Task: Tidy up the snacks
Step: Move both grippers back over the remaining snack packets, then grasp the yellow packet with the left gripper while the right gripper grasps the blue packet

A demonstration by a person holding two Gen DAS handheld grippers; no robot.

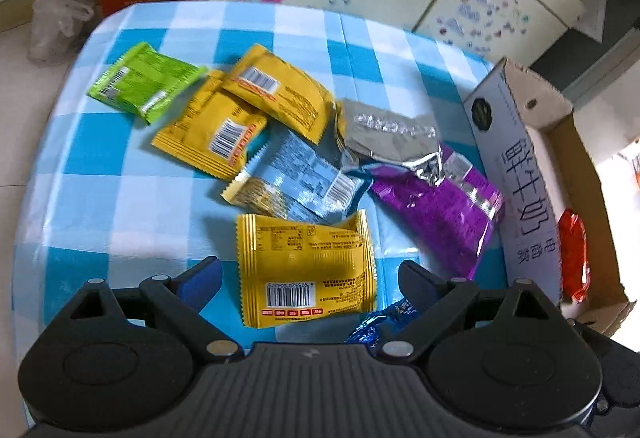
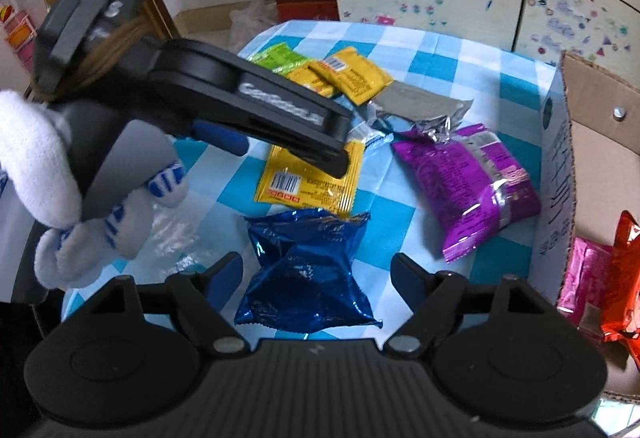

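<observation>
On a blue-and-white checked tablecloth (image 1: 120,142) lie snack packets – left to right, a green packet (image 1: 144,86), yellow packets (image 1: 308,270), a purple bag (image 1: 440,214) – beside a cardboard box (image 1: 516,174). The left gripper (image 1: 310,274), in a gloved hand (image 2: 60,198), tilts down with jaws wide around one yellow packet, not pressing. The right gripper (image 2: 318,270) stands open over a crumpled blue packet (image 2: 308,270), holding nothing.

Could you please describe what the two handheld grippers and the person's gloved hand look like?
Both the left gripper and right gripper are matte black plastic with ribbed bodies, silver pivot pins and blue finger pads. The hand wears a white knit glove with blue stripes.
</observation>
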